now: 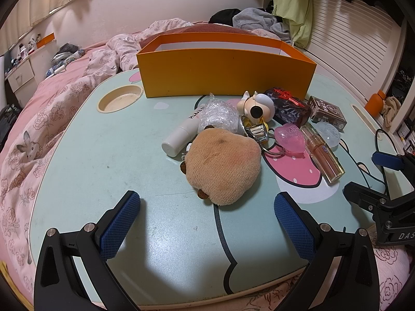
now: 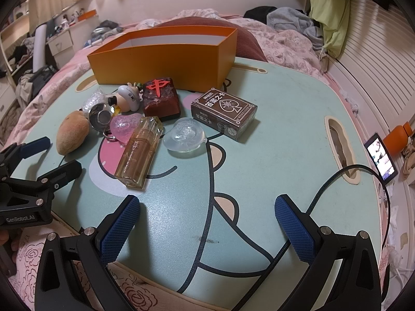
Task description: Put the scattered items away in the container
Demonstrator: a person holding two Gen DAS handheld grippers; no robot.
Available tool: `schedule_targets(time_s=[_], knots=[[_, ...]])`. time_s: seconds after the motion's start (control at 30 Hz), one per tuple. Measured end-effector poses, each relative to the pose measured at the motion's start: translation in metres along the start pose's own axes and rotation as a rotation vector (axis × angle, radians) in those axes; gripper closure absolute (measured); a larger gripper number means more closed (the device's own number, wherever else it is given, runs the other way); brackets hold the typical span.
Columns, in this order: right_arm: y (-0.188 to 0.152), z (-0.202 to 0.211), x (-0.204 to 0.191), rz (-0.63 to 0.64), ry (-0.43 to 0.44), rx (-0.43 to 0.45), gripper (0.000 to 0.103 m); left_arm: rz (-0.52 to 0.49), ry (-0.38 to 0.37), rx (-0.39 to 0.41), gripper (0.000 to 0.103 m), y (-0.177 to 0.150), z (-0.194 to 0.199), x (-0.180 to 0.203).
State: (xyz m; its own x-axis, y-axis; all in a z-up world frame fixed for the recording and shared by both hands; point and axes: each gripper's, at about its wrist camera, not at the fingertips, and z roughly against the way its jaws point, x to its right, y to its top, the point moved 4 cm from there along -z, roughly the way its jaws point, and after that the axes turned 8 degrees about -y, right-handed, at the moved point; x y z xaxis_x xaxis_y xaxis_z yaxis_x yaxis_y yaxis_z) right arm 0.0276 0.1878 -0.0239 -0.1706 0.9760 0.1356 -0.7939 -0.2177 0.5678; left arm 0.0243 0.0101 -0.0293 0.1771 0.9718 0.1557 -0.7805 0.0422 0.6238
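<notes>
An orange box (image 1: 223, 73) (image 2: 160, 59) stands open at the far side of a mint lap table (image 1: 103, 160) (image 2: 272, 155). In front of it lies a pile: a tan plush (image 1: 223, 165) (image 2: 72, 134), a white tube (image 1: 181, 134), a bubble-wrap bundle (image 1: 220, 115), a white figurine (image 1: 259, 107) (image 2: 128, 98), a dark red mahjong block (image 1: 288, 106) (image 2: 160, 97), a brown card box (image 1: 326, 112) (image 2: 224, 112), a perfume bottle (image 1: 324, 154) (image 2: 138, 153), and pink (image 1: 290, 138) and clear (image 2: 185, 138) cases. My left gripper (image 1: 207, 203) is open just short of the plush. My right gripper (image 2: 207, 204) is open over bare table.
The table sits on a bed with a pink floral quilt (image 1: 39, 129). A round cup recess (image 1: 120, 98) is at the table's left, a slot (image 2: 342, 150) at its right. A black cable (image 2: 324, 189) crosses the right side toward a phone (image 2: 381, 160). Clothes (image 1: 259, 20) are heaped behind.
</notes>
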Motion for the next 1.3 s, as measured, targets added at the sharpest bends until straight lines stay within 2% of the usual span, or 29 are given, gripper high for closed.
schedule_targets(time_s=[0.43, 0.6, 0.67, 0.73, 0.87, 1.0, 1.03, 1.07, 1.17, 1.27, 1.3], knots=[[0.0, 0.0, 0.001, -0.001, 0.001, 0.0, 0.0, 0.006, 0.002, 0.007, 0.0, 0.0, 0.001, 0.001], [0.0, -0.001, -0.001, -0.002, 0.002, 0.001, 0.0, 0.056, -0.11, 0.092, 0.001, 0.005, 0.022, -0.005], [0.0, -0.001, 0.0, -0.003, 0.003, 0.001, 0.0, 0.073, -0.136, 0.13, 0.005, 0.01, 0.03, -0.009], [0.0, -0.001, 0.0, -0.002, 0.002, 0.001, 0.0, 0.087, -0.152, 0.146, 0.016, 0.017, 0.032, -0.011], [-0.001, -0.001, 0.001, -0.003, 0.003, 0.002, 0.0, 0.091, -0.186, 0.09, 0.03, 0.027, 0.016, -0.006], [-0.001, -0.001, 0.001, -0.003, 0.005, 0.003, 0.0, 0.056, -0.129, 0.029, 0.033, 0.029, -0.003, 0.002], [-0.001, 0.0, 0.001, -0.002, 0.009, 0.005, 0.0, 0.047, -0.121, 0.017, 0.045, 0.028, -0.006, 0.004], [-0.001, 0.001, 0.0, -0.002, 0.022, 0.008, 0.0, 0.043, -0.118, 0.015, 0.051, 0.027, -0.006, 0.006], [0.004, 0.011, -0.001, -0.007, 0.09, 0.041, 0.014, 0.049, -0.145, 0.043, 0.052, 0.023, 0.005, 0.006], [0.012, 0.027, -0.01, 0.014, 0.142, 0.1, 0.017, 0.071, -0.18, 0.074, 0.052, 0.017, 0.022, 0.004], [0.015, 0.03, -0.014, 0.025, 0.165, 0.111, 0.021, 0.073, -0.186, 0.081, 0.052, 0.016, 0.027, 0.005]])
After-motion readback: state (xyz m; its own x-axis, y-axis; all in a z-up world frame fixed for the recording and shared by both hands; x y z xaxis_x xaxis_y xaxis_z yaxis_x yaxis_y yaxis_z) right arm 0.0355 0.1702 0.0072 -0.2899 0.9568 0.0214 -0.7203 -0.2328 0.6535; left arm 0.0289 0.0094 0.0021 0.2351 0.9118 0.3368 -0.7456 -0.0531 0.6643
